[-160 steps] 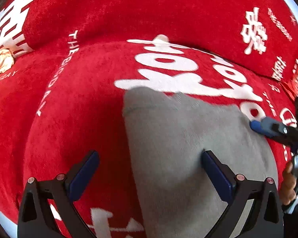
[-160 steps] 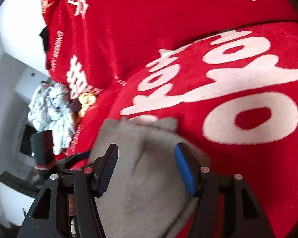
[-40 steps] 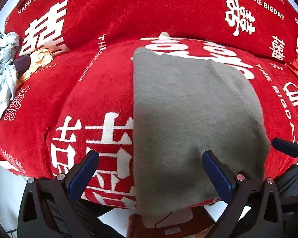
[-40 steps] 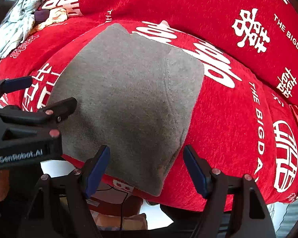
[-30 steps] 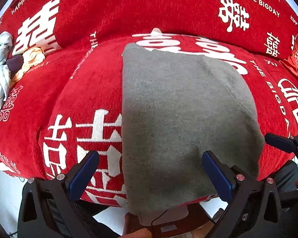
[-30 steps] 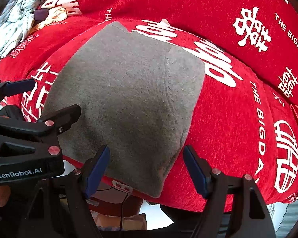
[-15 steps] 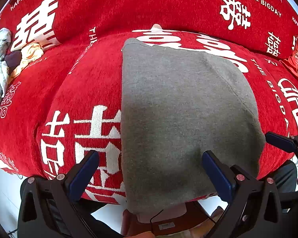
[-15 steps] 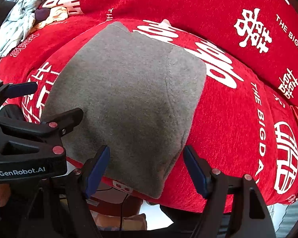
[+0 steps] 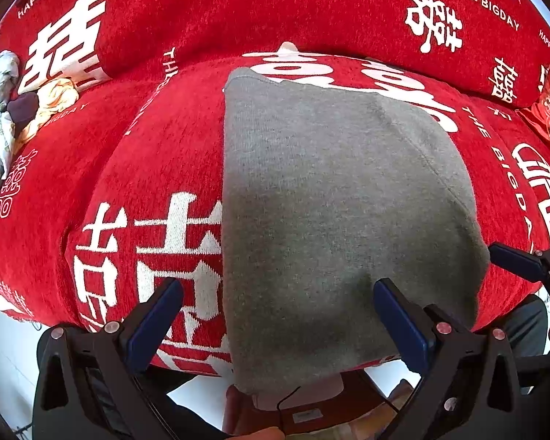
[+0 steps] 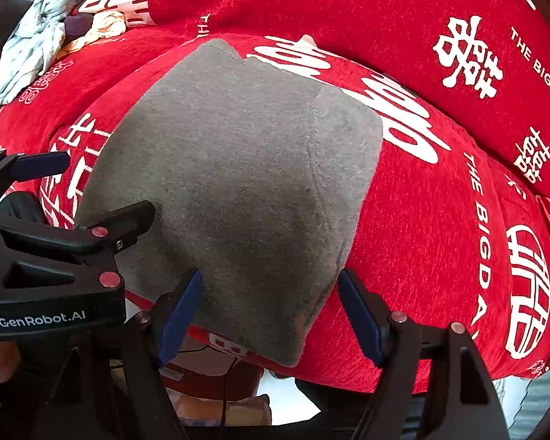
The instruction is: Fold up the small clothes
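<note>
A soft, light grey knit garment (image 9: 333, 220) is spread on the red sofa cushion (image 9: 157, 168), its near hem overhanging. Both left tongs (image 9: 278, 315) and right tongs (image 10: 269, 311) are held open, empty; the lower corners probably suit gripping.

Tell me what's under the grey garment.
The grey garment lies flat on the red cover with white characters; one white character disappears beneath its far edge. Whatever else it covers is hidden.
</note>
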Demonstrator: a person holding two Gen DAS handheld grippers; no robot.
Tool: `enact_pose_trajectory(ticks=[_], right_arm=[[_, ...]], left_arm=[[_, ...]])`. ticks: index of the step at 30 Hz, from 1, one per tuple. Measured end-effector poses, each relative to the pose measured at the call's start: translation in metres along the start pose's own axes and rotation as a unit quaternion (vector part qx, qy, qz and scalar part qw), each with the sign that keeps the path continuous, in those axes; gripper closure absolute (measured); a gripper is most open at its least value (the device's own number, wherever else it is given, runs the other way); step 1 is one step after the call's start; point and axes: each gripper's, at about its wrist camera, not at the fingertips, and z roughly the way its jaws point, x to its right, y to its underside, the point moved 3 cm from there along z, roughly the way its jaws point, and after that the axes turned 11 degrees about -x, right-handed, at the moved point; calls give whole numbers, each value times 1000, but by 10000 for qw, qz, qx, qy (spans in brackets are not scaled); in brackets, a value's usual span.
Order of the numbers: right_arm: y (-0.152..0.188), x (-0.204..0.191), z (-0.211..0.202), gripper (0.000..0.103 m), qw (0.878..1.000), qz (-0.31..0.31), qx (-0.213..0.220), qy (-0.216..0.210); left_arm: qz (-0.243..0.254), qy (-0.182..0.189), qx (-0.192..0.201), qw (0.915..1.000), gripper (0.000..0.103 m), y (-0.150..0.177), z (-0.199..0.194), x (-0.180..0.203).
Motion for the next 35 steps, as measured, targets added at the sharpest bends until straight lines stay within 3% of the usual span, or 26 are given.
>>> enact_pose_trajectory(ticks=[35], right_arm=[[0, 5, -5, 24, 9999, -33, 110, -84]], left_arm=[[-26, 40, 13, 10000, 0, 0, -4, 3]])
